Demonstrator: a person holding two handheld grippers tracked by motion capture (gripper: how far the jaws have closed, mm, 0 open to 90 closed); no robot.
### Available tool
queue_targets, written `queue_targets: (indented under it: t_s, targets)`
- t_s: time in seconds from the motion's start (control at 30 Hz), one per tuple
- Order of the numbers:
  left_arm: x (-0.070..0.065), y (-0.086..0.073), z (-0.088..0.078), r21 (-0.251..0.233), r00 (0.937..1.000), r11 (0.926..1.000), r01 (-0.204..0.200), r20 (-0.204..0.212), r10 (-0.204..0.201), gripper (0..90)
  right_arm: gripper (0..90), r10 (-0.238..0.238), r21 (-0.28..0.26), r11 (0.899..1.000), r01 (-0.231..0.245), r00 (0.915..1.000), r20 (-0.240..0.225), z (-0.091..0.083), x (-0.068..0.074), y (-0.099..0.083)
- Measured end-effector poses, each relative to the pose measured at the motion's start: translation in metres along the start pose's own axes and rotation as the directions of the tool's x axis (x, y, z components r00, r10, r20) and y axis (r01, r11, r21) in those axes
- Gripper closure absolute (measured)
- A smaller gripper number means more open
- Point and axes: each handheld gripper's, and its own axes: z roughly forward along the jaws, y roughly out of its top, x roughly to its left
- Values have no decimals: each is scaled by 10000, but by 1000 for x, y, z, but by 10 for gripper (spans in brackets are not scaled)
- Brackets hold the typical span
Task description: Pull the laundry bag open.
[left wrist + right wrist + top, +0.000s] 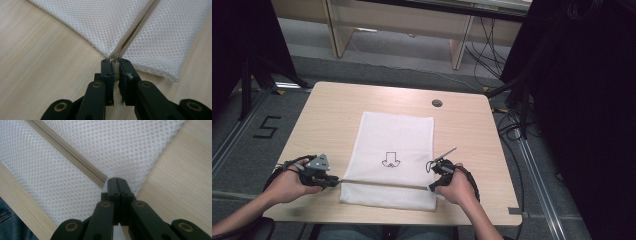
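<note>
A white mesh bag (pixel 394 145) lies flat on the wooden table (pixel 337 110), with a beige zipper (pixel 382 184) running across it near the front edge. At the zipper's left end my left gripper (pixel 337 181) is shut on the zipper pull (pixel 115 62), which sits pinched between the jaw tips. The zipper (pixel 135 32) runs away from those tips, closed along its visible length. At the right end my right gripper (pixel 431 188) is shut, its tips (pixel 116 180) pinching the mesh (pixel 125 145) just beside the end of the zipper (pixel 67 151).
A small black printed mark (pixel 390 161) sits mid-bag. A round cable hole (pixel 437 103) is in the table's far side. Bare wood lies left and right of the bag. The table's front edge is close behind both hands.
</note>
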Motion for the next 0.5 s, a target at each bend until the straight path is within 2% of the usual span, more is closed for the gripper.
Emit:
queue_targets:
  t_s: [0.03, 0.07, 0.1, 0.13, 0.17, 0.2, 0.23, 0.3, 0.33, 0.4, 0.43, 0.47, 0.5]
  targets:
    - [-1, 1, -1, 179, 9998, 9996, -203, -55, 204, 821, 900, -10, 4, 10000, 10, 10000, -24, 0, 0, 0]
    - [1, 3, -3, 667, 9966, 9945, -806, -95, 814, 821, 900, -15, -18, 10000, 14, 10000, -51, 0, 0, 0]
    - [-1, 2, -1, 375, 9998, 9991, -180, -17, 181, 821, 900, 57, -21, 10000, -57, 9999, -93, 0, -1, 0]
    - [3, 1, -3, 593, 9991, 9973, -426, 50, 424, 821, 900, 152, 12, 9999, -152, 9998, -106, -1, 0, -1]
    - [5, 0, -3, 524, 9996, 9983, -256, 153, 248, 821, 900, 163, -1, 9999, -163, 9998, -105, -1, 0, -1]
    - [0, -2, 1, -42, 9982, 9983, 576, 194, -575, 821, 900, 212, -51, 9998, -213, 9997, -102, -1, 0, -1]
    - [5, -1, -3, 650, 9995, 9975, -284, 181, 273, 821, 900, 202, -52, 9998, -202, 9998, -91, -1, 0, -1]
    - [2, -1, 0, 454, 9999, 9990, -47, 156, 40, 820, 900, 196, 23, 9998, -196, 9998, -94, -1, 0, -1]
    - [3, -1, -2, 707, 9984, 9960, -548, 176, 536, 820, 900, 200, 22, 9998, -200, 9998, -95, -1, 0, -1]
    - [2, -1, -1, 533, 9984, 9971, -546, 187, 536, 819, 900, 70, -18, 10000, -71, 9999, -88, 0, -1, 0]
    - [2, -1, -1, 603, 9970, 9953, -758, 212, 747, 818, 900, 81, -9, 10000, -81, 9999, -82, 0, -1, 0]
    - [2, -1, 0, 450, 9976, 9970, -624, 321, 609, 817, 900, 204, -9, 9998, -204, 9998, -44, 0, 0, 0]
    - [-1, -3, 3, -3, 9988, 9998, 201, 450, -200, 815, 900, 241, -51, 9997, -242, 9997, -26, 0, 0, 0]
